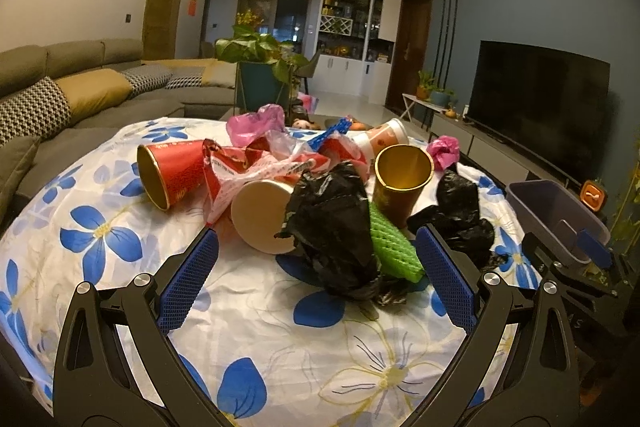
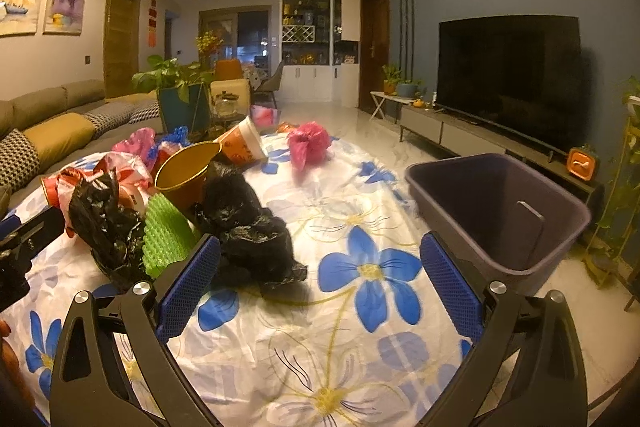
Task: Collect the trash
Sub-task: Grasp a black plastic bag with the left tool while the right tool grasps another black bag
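Blue pads stand wide apart on both our grippers, and neither holds anything. Our left gripper point(image 1: 318, 279) hovers low over the flowered cloth point(image 1: 280, 355), with a crumpled black bag point(image 1: 332, 227) and a green mesh sleeve point(image 1: 394, 247) lying between its fingers and just ahead of them. Our right gripper point(image 2: 320, 277) hangs over bare cloth, a second black bag point(image 2: 248, 231) just beside its left finger and the bin point(image 2: 560, 203) just past its right one.

Beyond the jaws the heap looks untouched: a gold cup point(image 1: 404, 179) upright, a red cup point(image 1: 168, 175) and a white cup point(image 1: 262, 215) on their sides, a red-and-white bag point(image 1: 256, 167) draped between them, a patterned cup point(image 1: 384, 139) further back, pink bags point(image 1: 256, 123) at the far edge.

As far as we can see into it, the bin holds no trash. We judge the task barely begun, if at all: every piece is still to be picked up and dropped in, and the nearest black bag looks like our first grab.
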A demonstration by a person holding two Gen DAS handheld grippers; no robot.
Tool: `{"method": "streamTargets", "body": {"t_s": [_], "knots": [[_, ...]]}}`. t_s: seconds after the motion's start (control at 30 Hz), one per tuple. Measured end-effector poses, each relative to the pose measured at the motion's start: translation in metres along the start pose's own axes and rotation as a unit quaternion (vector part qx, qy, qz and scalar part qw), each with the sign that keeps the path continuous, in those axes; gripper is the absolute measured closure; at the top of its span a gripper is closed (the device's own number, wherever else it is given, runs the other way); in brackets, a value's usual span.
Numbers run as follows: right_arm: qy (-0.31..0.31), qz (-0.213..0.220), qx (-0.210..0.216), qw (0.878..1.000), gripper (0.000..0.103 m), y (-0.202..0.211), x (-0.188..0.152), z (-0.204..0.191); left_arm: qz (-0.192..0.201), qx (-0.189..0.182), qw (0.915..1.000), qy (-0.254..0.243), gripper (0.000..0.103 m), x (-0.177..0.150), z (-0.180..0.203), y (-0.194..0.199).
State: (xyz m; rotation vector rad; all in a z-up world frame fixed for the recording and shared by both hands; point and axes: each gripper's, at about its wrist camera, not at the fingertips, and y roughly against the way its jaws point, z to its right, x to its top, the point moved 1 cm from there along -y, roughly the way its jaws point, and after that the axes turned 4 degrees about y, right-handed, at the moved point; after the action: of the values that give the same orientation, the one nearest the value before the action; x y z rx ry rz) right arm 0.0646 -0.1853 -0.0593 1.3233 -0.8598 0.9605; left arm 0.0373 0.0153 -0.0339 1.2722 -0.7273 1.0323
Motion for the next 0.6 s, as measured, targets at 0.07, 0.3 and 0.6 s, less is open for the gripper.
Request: {"method": "streamTargets", "body": {"t_s": [0.07, 0.3, 0.6], "knots": [[0.004, -0.004, 0.009, 1.000, 0.011, -0.010, -0.001, -0.004, -0.001, 0.001, 1.0000, 0.001, 0.006, -0.001, -0.003, -0.005], [0.012, -0.003, 0.035, 0.999, 0.014, -0.037, 0.001, -0.019, -0.007, -0.006, 0.9999, 0.012, 0.007, -0.004, -0.011, -0.021], [0.031, -0.032, 0.081, 0.996, 0.054, -0.073, -0.004, -0.033, -0.017, -0.012, 0.9996, 0.017, 0.013, -0.005, -0.014, -0.041]]}}
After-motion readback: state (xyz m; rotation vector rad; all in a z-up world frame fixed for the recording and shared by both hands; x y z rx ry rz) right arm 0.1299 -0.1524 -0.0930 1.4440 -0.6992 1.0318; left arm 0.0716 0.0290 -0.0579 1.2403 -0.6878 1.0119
